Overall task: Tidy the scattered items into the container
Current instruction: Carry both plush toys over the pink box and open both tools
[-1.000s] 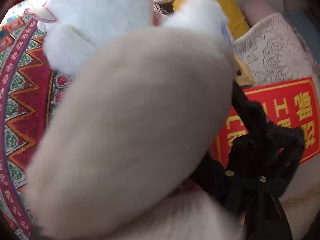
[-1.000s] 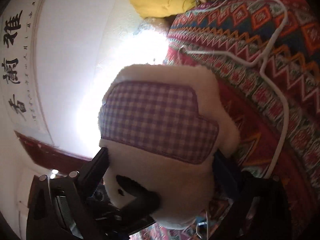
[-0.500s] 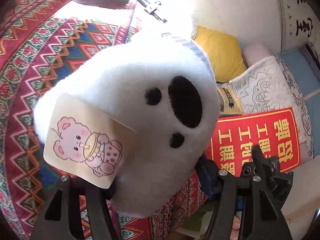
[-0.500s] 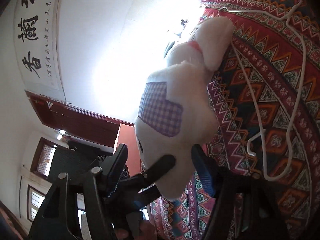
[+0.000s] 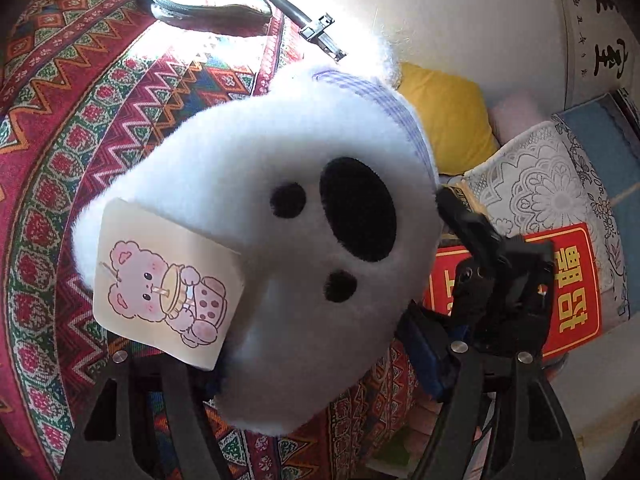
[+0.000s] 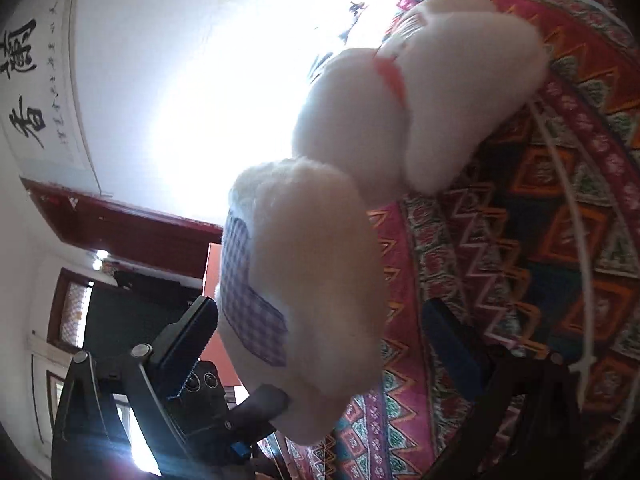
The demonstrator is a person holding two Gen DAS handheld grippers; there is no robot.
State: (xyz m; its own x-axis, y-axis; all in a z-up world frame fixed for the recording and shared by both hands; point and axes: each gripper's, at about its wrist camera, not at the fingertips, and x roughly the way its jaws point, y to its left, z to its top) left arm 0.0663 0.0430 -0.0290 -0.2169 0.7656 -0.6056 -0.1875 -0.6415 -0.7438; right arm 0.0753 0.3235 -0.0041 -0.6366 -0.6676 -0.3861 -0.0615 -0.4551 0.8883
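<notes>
We see the white plush toy (image 5: 280, 240) filling the space between the left gripper (image 5: 316, 364)'s jaws, its head turned toward the camera with a black nose and two small black eyes, and a strip of purple check along the top of the head. The left jaws are clamped on the toy, one finger pressed against each side of its lower head. A paper tag (image 5: 168, 288) printed with a pink cartoon bear hangs from the toy, just above the left-hand finger. Beyond the right-hand finger we see the right gripper (image 5: 500, 280), dark and close against the toy's side. In the right wrist view the plush toy (image 6: 320, 280) again lies between the jaws of the right gripper (image 6: 316, 344), its purple check patch near the left-hand finger; the fingers stand apart, the left one beside the plush, the right one clear of it, so we read these jaws as spread and not gripping. Beneath and beyond both grippers lies a red patterned cloth (image 5: 80, 128). Ahead of the left jaws, past the toy, rest a zippered pouch (image 5: 204, 4) and a dark strap (image 5: 296, 16); to the right sit a yellow cushion (image 5: 448, 116) and a red box (image 5: 572, 280) with gold characters. A white wire hanger (image 6: 576, 216) lies on the cloth, right of the right jaws.
</notes>
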